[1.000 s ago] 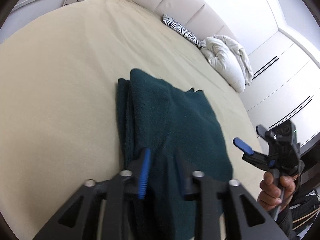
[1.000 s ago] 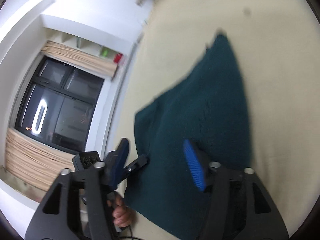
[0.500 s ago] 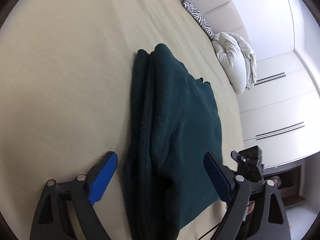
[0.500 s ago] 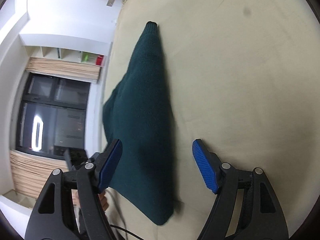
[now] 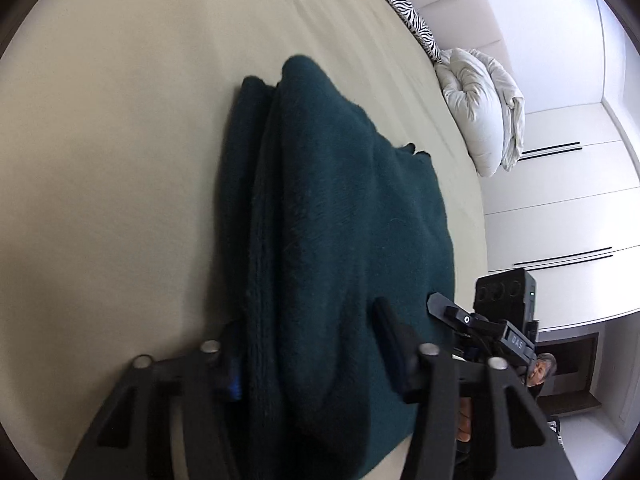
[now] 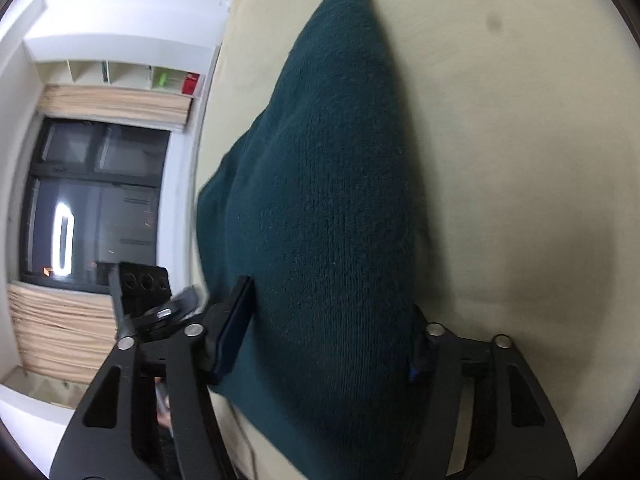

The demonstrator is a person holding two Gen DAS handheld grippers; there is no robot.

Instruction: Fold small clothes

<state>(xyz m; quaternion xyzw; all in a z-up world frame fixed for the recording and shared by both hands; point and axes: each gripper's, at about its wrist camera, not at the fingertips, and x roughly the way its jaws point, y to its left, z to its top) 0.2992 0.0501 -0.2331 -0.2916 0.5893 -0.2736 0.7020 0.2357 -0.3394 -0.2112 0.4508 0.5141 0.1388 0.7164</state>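
Both tongs, the left gripper (image 5: 312,360) and right gripper (image 6: 324,332), are squeezing in around the green sweater (image 5: 332,220). Only the left view shows white bedding (image 5: 480,112) at two o'clock; only the right shows a window (image 6: 92,200) at nine o'clock.

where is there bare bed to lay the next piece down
Bare sheet spreads wide left of the sweater, and again on its other side. It is crowded by the headboard, where the zebra pillow and duvet lie.

I have my left gripper (image 5: 312,354) and right gripper (image 6: 326,334) angled downward, near each other, jaws closing.
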